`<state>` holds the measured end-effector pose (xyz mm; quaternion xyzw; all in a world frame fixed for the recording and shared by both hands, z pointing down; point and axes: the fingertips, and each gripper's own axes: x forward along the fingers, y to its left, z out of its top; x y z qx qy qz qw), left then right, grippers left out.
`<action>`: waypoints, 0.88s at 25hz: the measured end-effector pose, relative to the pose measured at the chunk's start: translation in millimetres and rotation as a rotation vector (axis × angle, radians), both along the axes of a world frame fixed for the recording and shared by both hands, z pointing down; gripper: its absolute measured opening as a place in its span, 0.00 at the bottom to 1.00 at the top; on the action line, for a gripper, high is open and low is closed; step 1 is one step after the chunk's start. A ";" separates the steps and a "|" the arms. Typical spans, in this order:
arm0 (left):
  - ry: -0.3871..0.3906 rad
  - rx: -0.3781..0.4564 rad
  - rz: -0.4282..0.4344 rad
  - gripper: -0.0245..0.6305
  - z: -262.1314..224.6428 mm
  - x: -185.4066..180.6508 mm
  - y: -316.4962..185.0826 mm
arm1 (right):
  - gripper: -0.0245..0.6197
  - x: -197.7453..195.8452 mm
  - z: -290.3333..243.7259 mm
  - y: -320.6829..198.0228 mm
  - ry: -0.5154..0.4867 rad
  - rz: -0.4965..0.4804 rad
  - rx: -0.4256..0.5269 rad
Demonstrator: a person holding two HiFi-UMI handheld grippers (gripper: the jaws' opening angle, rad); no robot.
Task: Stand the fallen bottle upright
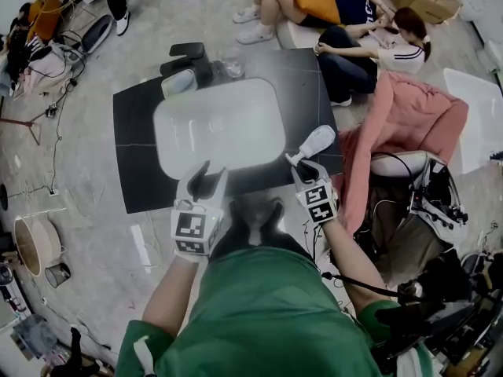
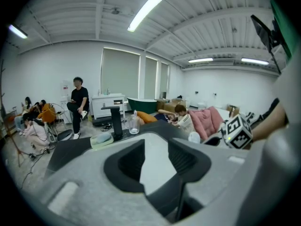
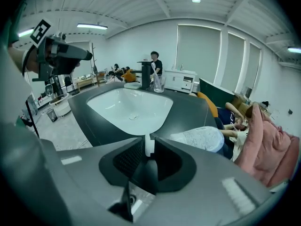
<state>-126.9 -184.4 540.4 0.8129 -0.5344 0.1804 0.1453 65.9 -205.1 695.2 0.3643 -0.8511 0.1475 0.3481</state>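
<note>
A white bottle (image 1: 316, 141) lies on its side at the right end of the black counter (image 1: 134, 148), its narrow top pointing toward me. My right gripper (image 1: 303, 166) is at that end, its jaws nearly together on the thin white nozzle (image 3: 149, 144). The bottle's textured body (image 3: 200, 138) rests on the counter just right of the jaws. My left gripper (image 1: 206, 176) hovers over the near rim of the white sink basin (image 1: 220, 124). It stands open (image 2: 155, 157) with nothing between its fingers.
A black faucet (image 1: 189, 57), a clear glass (image 1: 233, 65) and a pale soap dish (image 1: 179, 82) stand behind the basin. A pink cloth (image 1: 409, 120) drapes over a chair right of the counter. People sit on the floor beyond it.
</note>
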 end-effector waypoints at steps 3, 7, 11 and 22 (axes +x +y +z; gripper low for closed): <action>-0.004 -0.001 0.001 0.27 -1.7 -4.5 -2.9 | 0.15 -0.3 6.8 -0.9 0.004 0.010 -0.010; 0.001 -0.004 0.006 0.26 -3.0 -4.5 -6.3 | 0.15 -0.5 15.0 1.4 0.012 0.015 -0.027; 0.004 0.001 0.016 0.26 -4.3 -1.0 -9.1 | 0.14 0.3 22.6 0.2 0.042 0.009 -0.023; 0.011 -0.002 0.010 0.25 -11.1 -3.5 -4.8 | 0.09 1.5 15.6 1.5 0.030 0.019 -0.046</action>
